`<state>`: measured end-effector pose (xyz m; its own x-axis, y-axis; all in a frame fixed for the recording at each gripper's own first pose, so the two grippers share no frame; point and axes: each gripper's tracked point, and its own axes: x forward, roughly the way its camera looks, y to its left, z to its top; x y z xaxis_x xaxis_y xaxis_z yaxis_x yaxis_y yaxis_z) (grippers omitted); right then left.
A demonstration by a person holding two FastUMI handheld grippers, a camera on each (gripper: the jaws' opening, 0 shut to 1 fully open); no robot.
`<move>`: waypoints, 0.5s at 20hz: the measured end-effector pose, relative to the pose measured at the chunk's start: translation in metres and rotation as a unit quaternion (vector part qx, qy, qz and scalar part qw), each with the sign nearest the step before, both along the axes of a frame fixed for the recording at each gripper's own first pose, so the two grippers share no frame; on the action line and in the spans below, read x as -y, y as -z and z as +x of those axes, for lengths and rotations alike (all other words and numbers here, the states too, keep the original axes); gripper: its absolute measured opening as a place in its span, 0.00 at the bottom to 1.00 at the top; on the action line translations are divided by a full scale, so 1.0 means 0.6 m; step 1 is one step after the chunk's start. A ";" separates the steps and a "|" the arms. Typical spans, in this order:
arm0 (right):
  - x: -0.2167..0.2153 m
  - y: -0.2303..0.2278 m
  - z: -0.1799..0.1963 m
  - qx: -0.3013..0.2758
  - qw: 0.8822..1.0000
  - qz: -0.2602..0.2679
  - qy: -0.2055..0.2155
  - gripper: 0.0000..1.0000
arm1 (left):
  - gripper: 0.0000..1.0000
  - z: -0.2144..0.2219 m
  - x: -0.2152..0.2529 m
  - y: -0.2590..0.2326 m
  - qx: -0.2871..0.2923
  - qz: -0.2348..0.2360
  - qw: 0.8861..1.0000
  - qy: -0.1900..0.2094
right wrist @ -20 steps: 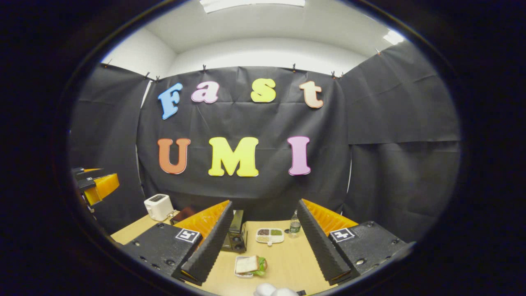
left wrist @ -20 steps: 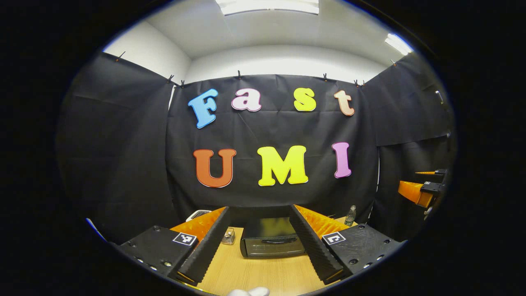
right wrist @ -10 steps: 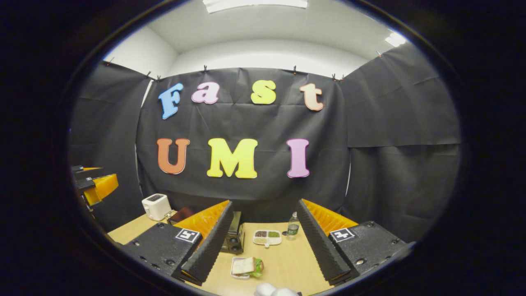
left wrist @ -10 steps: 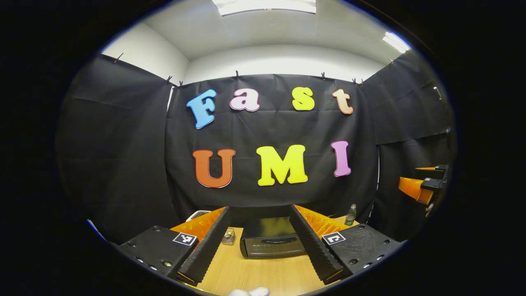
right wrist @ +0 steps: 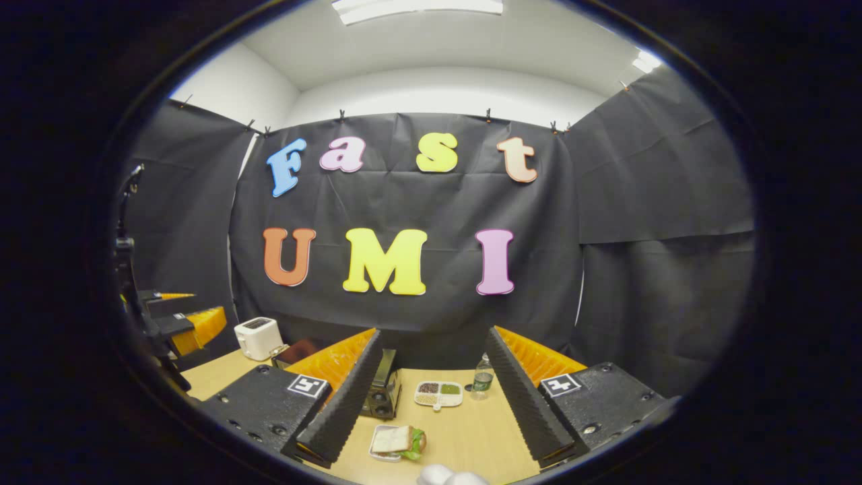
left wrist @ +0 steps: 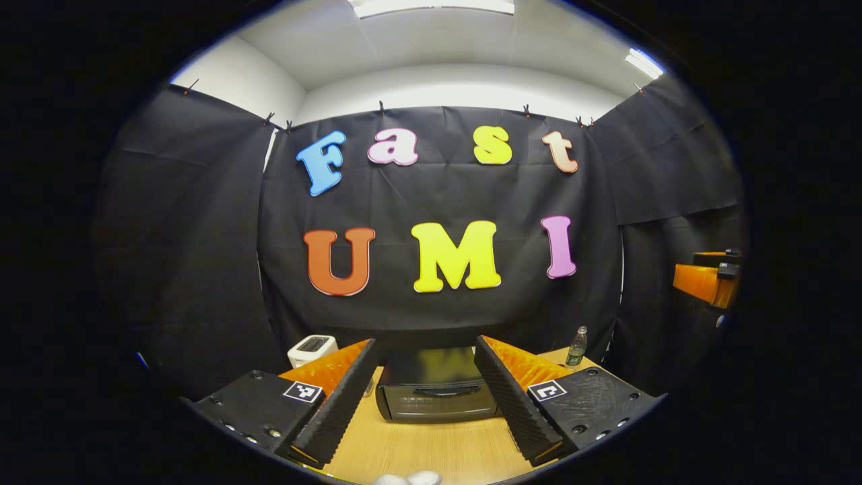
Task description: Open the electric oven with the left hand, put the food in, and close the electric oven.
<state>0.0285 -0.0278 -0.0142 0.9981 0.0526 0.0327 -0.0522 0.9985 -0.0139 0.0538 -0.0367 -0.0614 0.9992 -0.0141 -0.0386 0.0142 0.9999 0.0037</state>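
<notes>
The black electric oven (left wrist: 436, 393) stands on the wooden table, door closed, its handle across the front, straight ahead between my left gripper's fingers. My left gripper (left wrist: 431, 411) is open, well short of the oven, holding nothing. In the right gripper view the oven (right wrist: 382, 391) shows side-on, partly behind the left finger. The food, a sandwich with green lettuce on a small white plate (right wrist: 396, 442), lies on the table below and between the open right gripper's (right wrist: 434, 417) fingers, apart from them.
A white toaster (left wrist: 312, 349) sits at the back left of the table (left wrist: 417, 451). A clear water bottle (right wrist: 480, 381) and a white divided dish of grains (right wrist: 439, 393) stand behind the sandwich. The other gripper's orange finger (left wrist: 704, 281) shows at the far right edge.
The left gripper has moved slightly closer to the oven, which looks larger and lower; the toaster has come into sight. The right gripper has shifted a little; the sandwich sits lower between its fingers.
</notes>
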 end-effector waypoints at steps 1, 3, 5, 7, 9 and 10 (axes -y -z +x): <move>0.009 0.005 0.005 -0.002 1.000 -0.002 0.000 0.97 | 0.95 0.014 0.006 0.020 -0.004 0.002 1.000 0.001; 0.028 0.013 0.016 -0.006 1.000 -0.008 0.002 0.97 | 0.95 0.041 0.019 0.053 -0.013 0.006 1.000 0.002; 0.050 0.017 0.026 -0.008 1.000 -0.016 0.008 0.97 | 0.95 0.069 0.030 0.097 -0.029 0.003 1.000 0.003; 0.065 0.023 0.036 -0.007 1.000 -0.026 0.012 0.97 | 0.95 0.099 0.045 0.137 -0.045 -0.009 0.999 0.005; 0.076 0.029 0.050 -0.009 0.999 -0.032 0.015 0.97 | 0.95 0.131 0.057 0.171 -0.059 -0.020 0.998 0.005; 0.084 0.040 0.059 -0.015 0.999 -0.038 0.017 0.97 | 0.95 0.147 0.059 0.184 -0.061 -0.020 0.998 0.002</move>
<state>0.0641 -0.0781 -0.0381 0.9998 0.0196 -0.0003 -0.0195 0.9959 -0.0882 0.1417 -0.0718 -0.1719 0.9869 -0.0222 -0.1596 0.0164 0.9991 -0.0379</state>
